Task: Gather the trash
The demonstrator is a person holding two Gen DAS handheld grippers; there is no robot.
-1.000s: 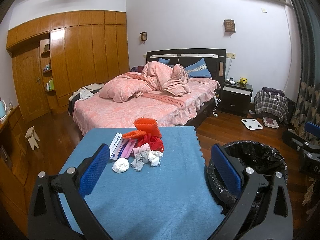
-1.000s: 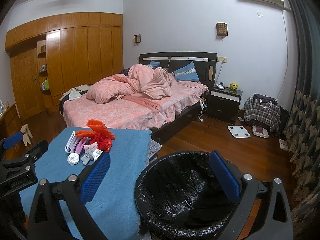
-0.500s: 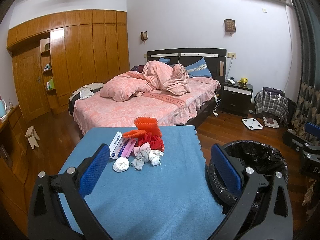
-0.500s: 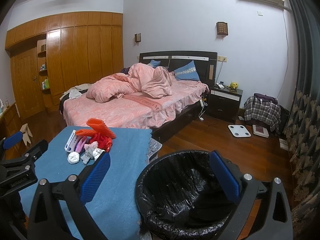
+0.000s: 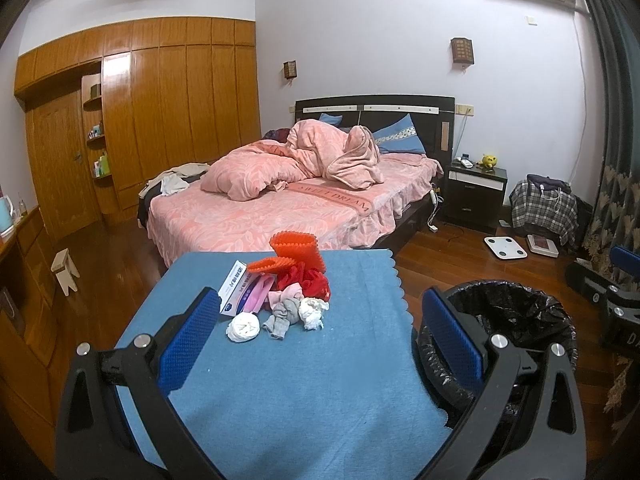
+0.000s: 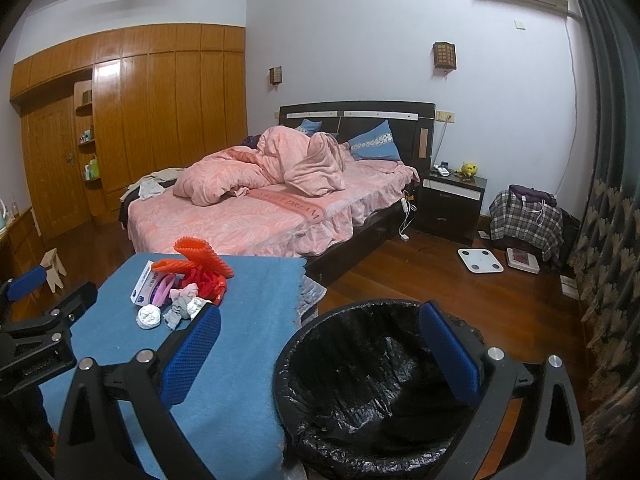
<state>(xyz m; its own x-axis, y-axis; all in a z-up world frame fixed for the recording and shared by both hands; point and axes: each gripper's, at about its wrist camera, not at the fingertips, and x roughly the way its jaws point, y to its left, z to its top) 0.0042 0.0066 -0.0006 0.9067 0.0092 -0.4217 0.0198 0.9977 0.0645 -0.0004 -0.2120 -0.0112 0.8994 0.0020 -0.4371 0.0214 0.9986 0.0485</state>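
A pink-covered bed fills the far side of the room. Nearer, a blue cloth covers a table, with a black-lined trash bin just beside its right edge. The left gripper and right gripper both hang spread, holding nothing. On the cloth lies the trash pile: orange and red pieces, a small box, and what look like crumpled tissues.

Right gripper wide open, empty, over black-lined bin; trash pile on blue table at 10 o'clock.
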